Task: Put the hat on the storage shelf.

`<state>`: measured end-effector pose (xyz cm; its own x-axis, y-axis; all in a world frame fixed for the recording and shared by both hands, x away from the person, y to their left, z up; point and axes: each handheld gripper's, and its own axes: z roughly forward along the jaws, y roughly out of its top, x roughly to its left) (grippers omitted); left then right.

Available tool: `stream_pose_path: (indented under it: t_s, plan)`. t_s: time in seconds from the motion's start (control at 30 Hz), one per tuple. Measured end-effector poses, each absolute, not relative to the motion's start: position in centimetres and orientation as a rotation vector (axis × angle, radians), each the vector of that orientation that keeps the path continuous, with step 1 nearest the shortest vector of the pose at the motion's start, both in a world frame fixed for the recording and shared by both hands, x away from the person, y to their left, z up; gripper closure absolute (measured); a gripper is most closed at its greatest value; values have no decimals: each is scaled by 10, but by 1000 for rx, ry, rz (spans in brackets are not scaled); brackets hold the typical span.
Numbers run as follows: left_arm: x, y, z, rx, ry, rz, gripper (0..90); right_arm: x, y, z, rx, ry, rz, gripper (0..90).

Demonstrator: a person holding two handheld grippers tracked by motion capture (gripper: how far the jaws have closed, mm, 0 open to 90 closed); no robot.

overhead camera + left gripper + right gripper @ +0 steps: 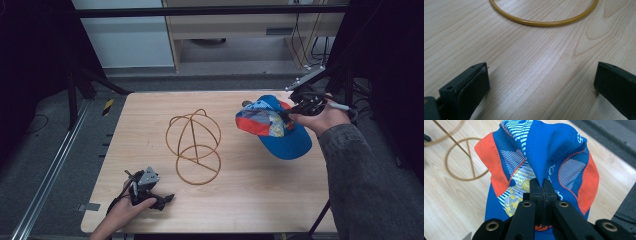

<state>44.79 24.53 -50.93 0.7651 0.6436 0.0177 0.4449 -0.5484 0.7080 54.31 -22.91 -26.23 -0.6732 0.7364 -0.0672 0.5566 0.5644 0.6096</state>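
While the left gripper (159,196) sits low at the near-left corner of the wooden surface (260,200), its 2 jaws stand wide apart, released, with bare wood grain between them in the left gripper view. Just ahead of it lies the round base ring of the yellow wire stand (194,145), a domed frame of thin hoops sitting mid-surface. Over on the right, the right gripper (289,113) is clenched tight on the cap (280,127); in the right gripper view its 2 jaws meet flush, pinching a fold of blue fabric at the crown. That cap (536,157), blue with orange panels, mesh patches and a striped yellow print, hangs lifted above the surface, well apart from the stand, brim toward the near-right.
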Motion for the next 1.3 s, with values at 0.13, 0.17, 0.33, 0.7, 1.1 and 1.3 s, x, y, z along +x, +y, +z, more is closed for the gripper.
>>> stream_pose_path:
  t_s: [0.13, 0.17, 0.33, 0.7, 1.1, 1.3]
  plan:
    - [448, 245, -509, 2242, 809, 359, 0, 539, -223, -245, 1028, 2461, 831, 898]
    - [448, 245, -509, 2242, 809, 359, 0, 537, -221, -242, 1017, 2459, 841, 898]
    - [448, 245, -509, 2242, 810, 360, 0, 532, -212, -225, 968, 2441, 872, 898]
    - [448, 245, -509, 2241, 810, 359, 0, 524, -186, -193, 877, 2398, 962, 898]
    - [448, 245, -509, 2244, 809, 358, 0, 523, -146, -168, 762, 2393, 1039, 898]
    - [448, 245, -509, 2243, 809, 360, 0, 522, -128, -161, 715, 2397, 1065, 898]
